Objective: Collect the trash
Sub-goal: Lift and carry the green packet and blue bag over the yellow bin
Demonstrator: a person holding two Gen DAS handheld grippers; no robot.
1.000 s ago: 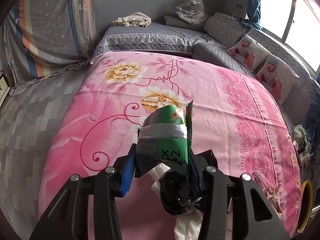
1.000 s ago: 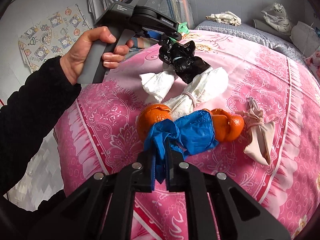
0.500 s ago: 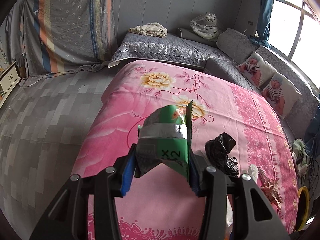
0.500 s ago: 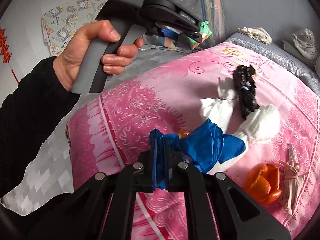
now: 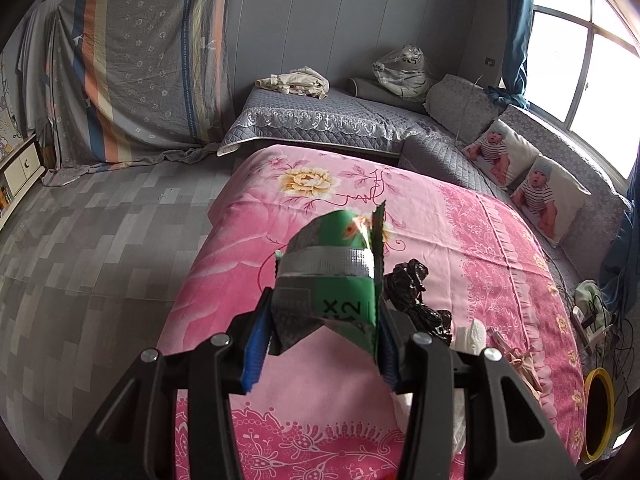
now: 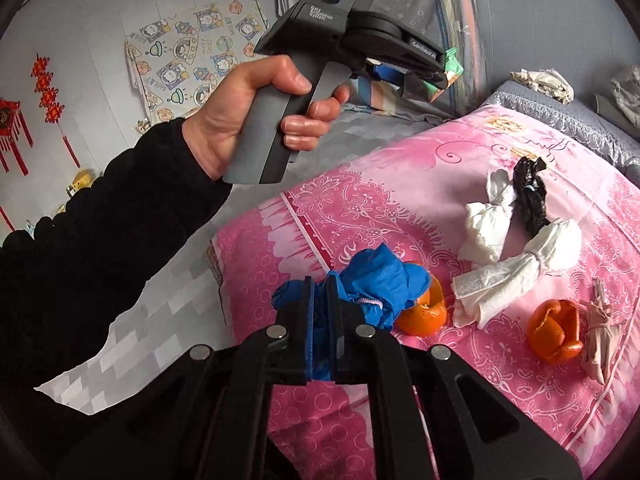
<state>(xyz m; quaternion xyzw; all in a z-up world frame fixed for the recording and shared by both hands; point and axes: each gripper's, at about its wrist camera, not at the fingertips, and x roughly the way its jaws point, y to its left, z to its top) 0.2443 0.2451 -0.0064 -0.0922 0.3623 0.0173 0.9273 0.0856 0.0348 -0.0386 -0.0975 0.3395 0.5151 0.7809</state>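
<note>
Two pieces of trash are held above the pink bedspread (image 6: pixel 400 184): the left gripper (image 5: pixel 320 320) pinches a taped green wrapper (image 5: pixel 336 280), and the right gripper (image 6: pixel 320 312), fingers pressed nearly together, nips a blue glove (image 6: pixel 376 284). Only a thin fold of the glove is caught, so I judge it could slip free. "X2" is legible on the wrapper; other writing is unreadable.
</note>
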